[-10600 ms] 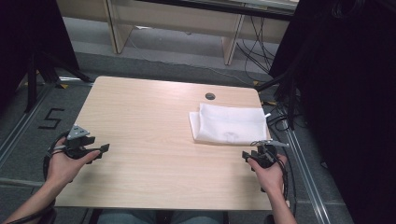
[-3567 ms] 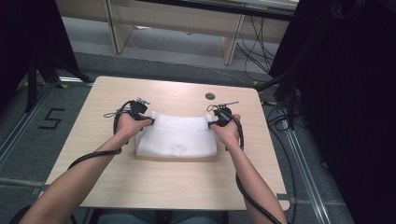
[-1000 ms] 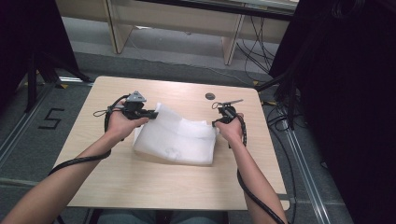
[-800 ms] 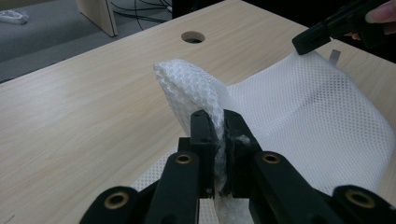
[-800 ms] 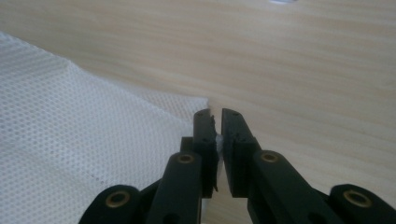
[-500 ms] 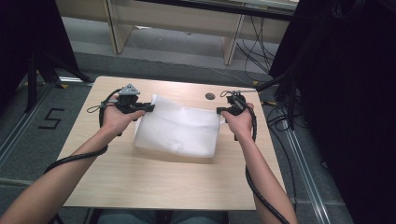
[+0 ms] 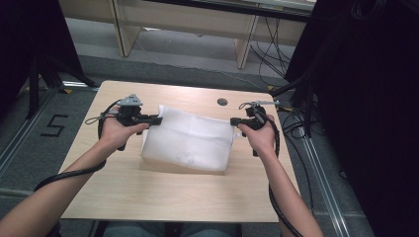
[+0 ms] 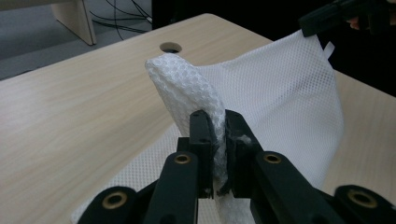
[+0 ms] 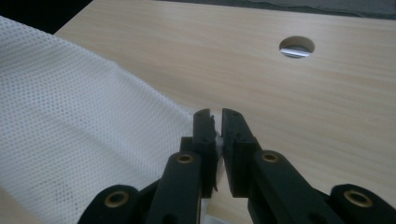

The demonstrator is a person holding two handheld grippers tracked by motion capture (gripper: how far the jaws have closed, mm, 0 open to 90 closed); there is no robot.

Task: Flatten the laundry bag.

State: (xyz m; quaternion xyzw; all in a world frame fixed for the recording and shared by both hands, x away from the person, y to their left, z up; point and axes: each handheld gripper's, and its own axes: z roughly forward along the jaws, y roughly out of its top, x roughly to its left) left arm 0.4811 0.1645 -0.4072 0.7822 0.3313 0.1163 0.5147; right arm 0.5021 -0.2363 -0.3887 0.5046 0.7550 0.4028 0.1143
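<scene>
Bare forearms, black two-jaw grippers

The left gripper carries a grey three-cornered plate; the right gripper trails a looping black cable. Brass-coloured round pivot pins stud the matte black jaw links.

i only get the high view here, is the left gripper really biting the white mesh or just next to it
Observer: It bites. In the left gripper view the left gripper has a bunched fold of the white mesh cloth squeezed between its jaws.
Operator: and the right one
Observer: The right gripper pinches only a thin edge of the cloth; a sliver of mesh sits between its nearly closed jaws.
Operator: is the far side off the table
Observer: Yes, from the left gripper view the cloth hangs as a raised sheet between both grippers, with its lower part trailing onto the table.
</scene>
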